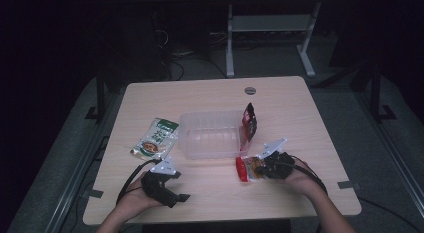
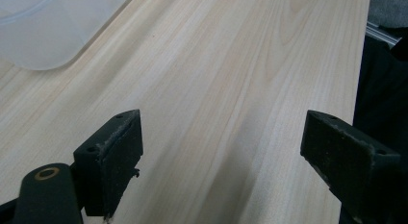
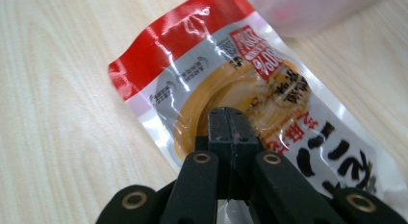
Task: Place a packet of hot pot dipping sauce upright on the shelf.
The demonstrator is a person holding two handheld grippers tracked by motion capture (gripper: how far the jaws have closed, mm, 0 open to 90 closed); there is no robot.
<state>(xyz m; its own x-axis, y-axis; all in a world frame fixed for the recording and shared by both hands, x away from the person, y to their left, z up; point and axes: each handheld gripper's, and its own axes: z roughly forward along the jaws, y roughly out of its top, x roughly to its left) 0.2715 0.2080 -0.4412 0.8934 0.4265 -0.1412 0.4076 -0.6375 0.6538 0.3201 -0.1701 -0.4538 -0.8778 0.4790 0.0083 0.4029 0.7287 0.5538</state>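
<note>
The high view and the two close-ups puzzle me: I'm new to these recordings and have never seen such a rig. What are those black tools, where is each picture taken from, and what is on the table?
No robot here: a person holds a hand-held clamp with two black jaws in each hand. The high view looks down from above on the wooden table. The other two pictures come from small cameras riding on each tool, looking along its jaws.

The left gripper hovers open over bare wood, holding nothing. The right gripper is shut on a red and white food packet, pinching it.

Also on the table: a clear plastic tub, a green and white packet left of it, and a dark red packet leaning at its right side.
</note>
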